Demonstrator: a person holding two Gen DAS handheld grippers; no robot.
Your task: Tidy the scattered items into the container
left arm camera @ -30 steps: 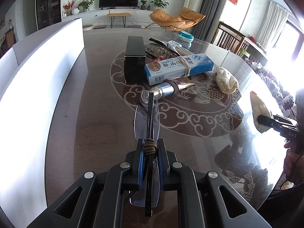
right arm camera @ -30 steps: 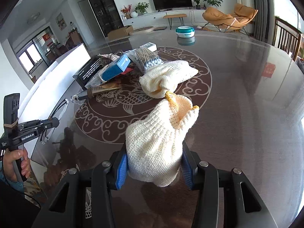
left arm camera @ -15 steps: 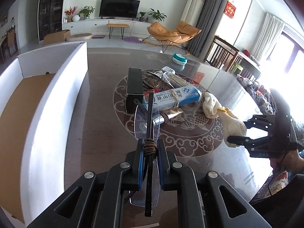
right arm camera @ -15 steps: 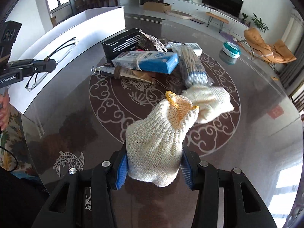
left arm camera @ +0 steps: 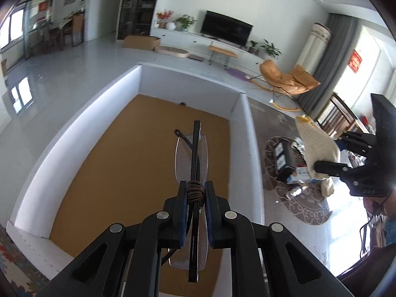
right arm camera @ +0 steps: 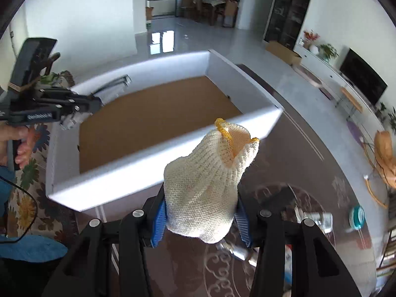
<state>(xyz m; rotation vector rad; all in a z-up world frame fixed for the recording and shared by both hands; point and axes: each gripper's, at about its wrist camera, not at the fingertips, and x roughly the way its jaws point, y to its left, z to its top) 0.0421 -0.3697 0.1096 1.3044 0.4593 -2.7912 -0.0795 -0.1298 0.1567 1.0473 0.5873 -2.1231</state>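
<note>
The white-walled box with a brown cardboard floor lies below my left gripper. That gripper is shut on a pair of folded clear-lens glasses, which hang above the box floor. My right gripper is shut on a cream knitted glove with a yellow cuff, just short of the box's near wall, over the table. The left wrist view shows the glove in the right gripper to the right of the box. The right wrist view shows the left gripper with the glasses over the box's far side.
On the dark patterned table beside the box lie a black box, a toothpaste carton, a metal tube and a second glove. A teal round tin sits further off. A hand grips the left tool.
Both grippers swung away from the table's pile toward the box. The left one now holds the glasses above the box floor; the right one brought the glove up to the box's wall.
</note>
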